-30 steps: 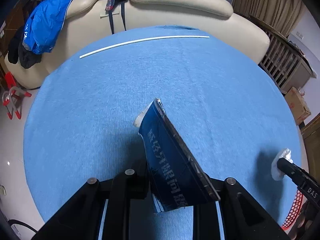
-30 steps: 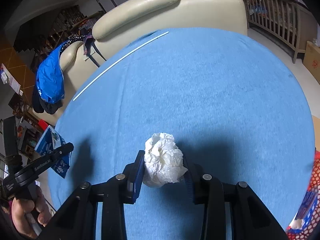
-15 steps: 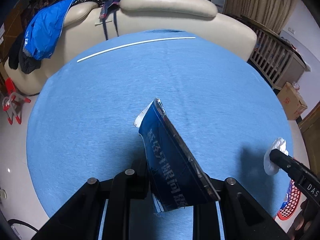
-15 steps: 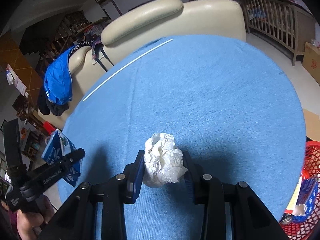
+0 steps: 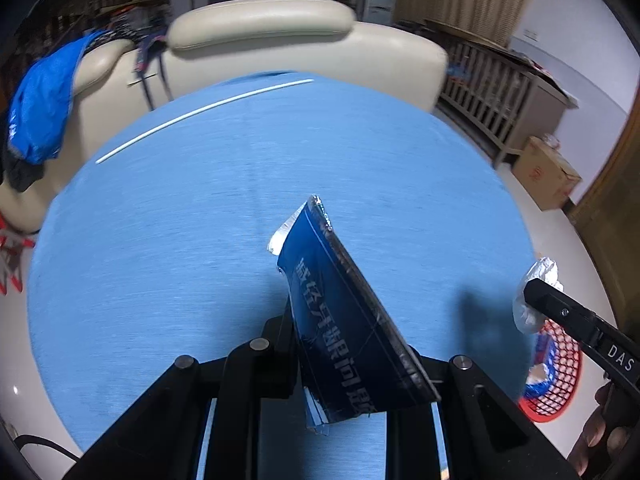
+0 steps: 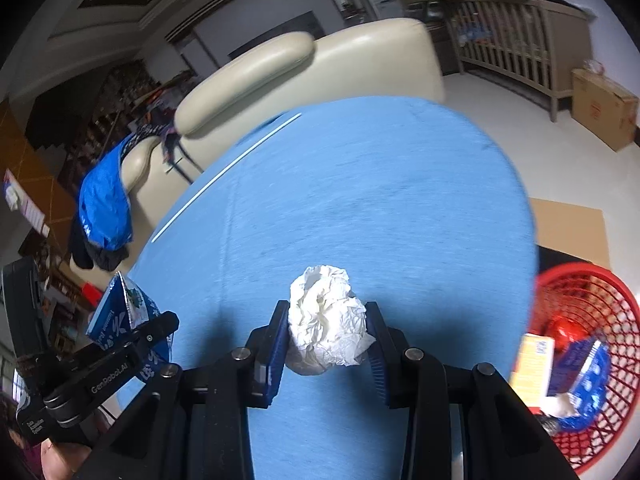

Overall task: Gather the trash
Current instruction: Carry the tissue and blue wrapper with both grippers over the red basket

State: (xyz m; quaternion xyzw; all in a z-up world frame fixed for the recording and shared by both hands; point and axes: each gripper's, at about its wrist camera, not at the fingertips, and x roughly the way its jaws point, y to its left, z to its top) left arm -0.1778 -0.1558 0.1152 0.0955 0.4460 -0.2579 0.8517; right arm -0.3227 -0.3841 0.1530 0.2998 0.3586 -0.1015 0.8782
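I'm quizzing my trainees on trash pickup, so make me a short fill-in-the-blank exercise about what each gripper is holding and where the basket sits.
1. The right gripper is shut on a crumpled ball of white ____.
2. The left gripper is shut on a flattened carton coloured ____.
3. The mesh basket on the floor is ____.

Missing words: paper; blue; red

I'm looking into a home living room: a cream leather sofa is sitting behind the round blue-covered table, with a blue jacket hanging over its arm. A wooden crib and a cardboard box are standing along the wall.
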